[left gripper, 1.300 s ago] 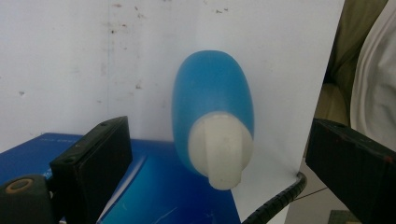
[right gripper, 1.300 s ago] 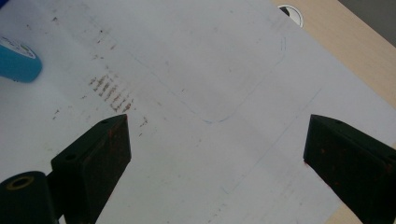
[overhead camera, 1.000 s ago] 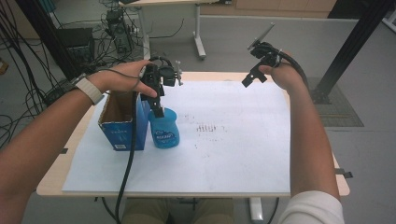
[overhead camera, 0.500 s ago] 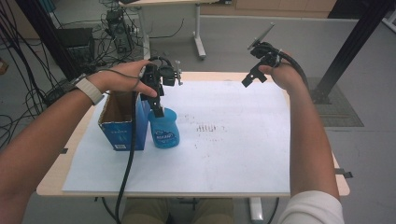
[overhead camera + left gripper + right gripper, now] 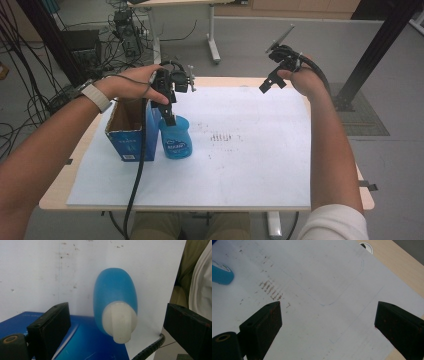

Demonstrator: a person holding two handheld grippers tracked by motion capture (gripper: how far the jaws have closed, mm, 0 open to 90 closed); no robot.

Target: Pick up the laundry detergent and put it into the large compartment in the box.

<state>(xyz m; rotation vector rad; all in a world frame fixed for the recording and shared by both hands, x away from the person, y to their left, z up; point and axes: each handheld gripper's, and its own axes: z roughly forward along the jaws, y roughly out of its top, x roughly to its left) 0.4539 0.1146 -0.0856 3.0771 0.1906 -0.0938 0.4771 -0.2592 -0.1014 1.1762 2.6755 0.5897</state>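
A blue bottle [image 5: 176, 141] with a white cap [image 5: 120, 321] stands upright on the white paper, touching a blue cardboard box [image 5: 127, 136] on its left. My left gripper [image 5: 169, 116] hangs directly over the bottle's top. In the left gripper view the cap sits between the wide-apart jaws of that gripper [image 5: 117, 313], which is open and touching nothing. My right gripper [image 5: 267, 82] is held in the air over the far right of the table, open and empty. Its own view [image 5: 327, 312] looks down on bare paper, with the bottle [image 5: 220, 275] at the left edge.
A white paper sheet [image 5: 250, 150] with faint smudges [image 5: 222, 137] covers most of the wooden table [image 5: 345, 125]. The box is open at the top. A cable [image 5: 137, 175] trails from the left gripper over the front edge. Desks and cabling stand beyond the table.
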